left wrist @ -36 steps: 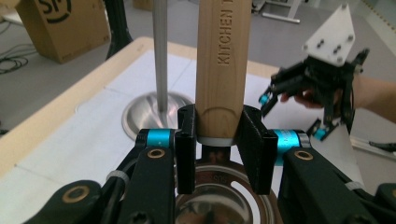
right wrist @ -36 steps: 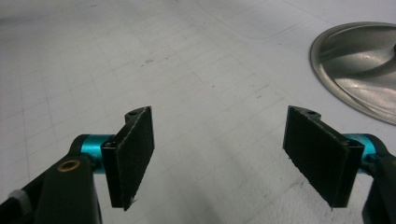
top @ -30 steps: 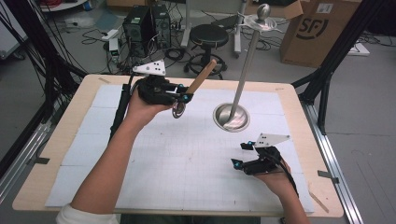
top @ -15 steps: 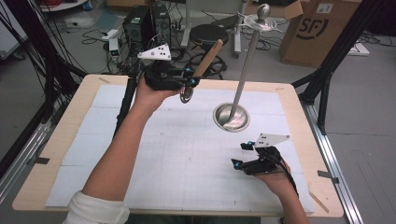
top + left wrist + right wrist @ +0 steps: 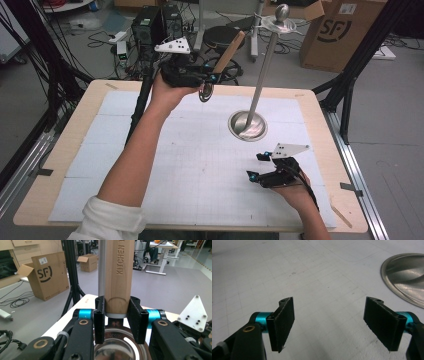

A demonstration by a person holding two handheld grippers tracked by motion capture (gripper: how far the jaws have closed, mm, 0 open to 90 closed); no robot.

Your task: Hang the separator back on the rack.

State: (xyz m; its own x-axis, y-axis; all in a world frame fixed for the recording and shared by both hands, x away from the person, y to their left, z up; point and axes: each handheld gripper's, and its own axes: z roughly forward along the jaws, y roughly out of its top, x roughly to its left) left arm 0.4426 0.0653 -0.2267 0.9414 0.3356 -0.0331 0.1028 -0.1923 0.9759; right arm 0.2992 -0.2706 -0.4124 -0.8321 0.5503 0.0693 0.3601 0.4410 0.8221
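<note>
Wooden-handled steel kitchen utensil point(image 5: 117, 275) clamped at handle base between left gripper point(image 5: 117, 321) fingers point(image 5: 99, 320), raised above worktop point(image 5: 90, 107). Right gripper point(image 5: 329, 325) fingers spread wide, nothing held.

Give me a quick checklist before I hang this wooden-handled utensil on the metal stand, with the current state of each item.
1. Left gripper shut firmly on the wooden handle: ok, the jaws squeeze its lower end from both sides.
2. Utensil lifted off the table: ok, held up near the far edge.
3. Stand upright on its round base: ok.
4. Path from utensil to the stand's top: ok, nothing shows between them.
5. Right gripper out of the way: ok, open, low on the near side of the base.
6. Hanging hole or loop on the utensil: cannot tell.
</note>
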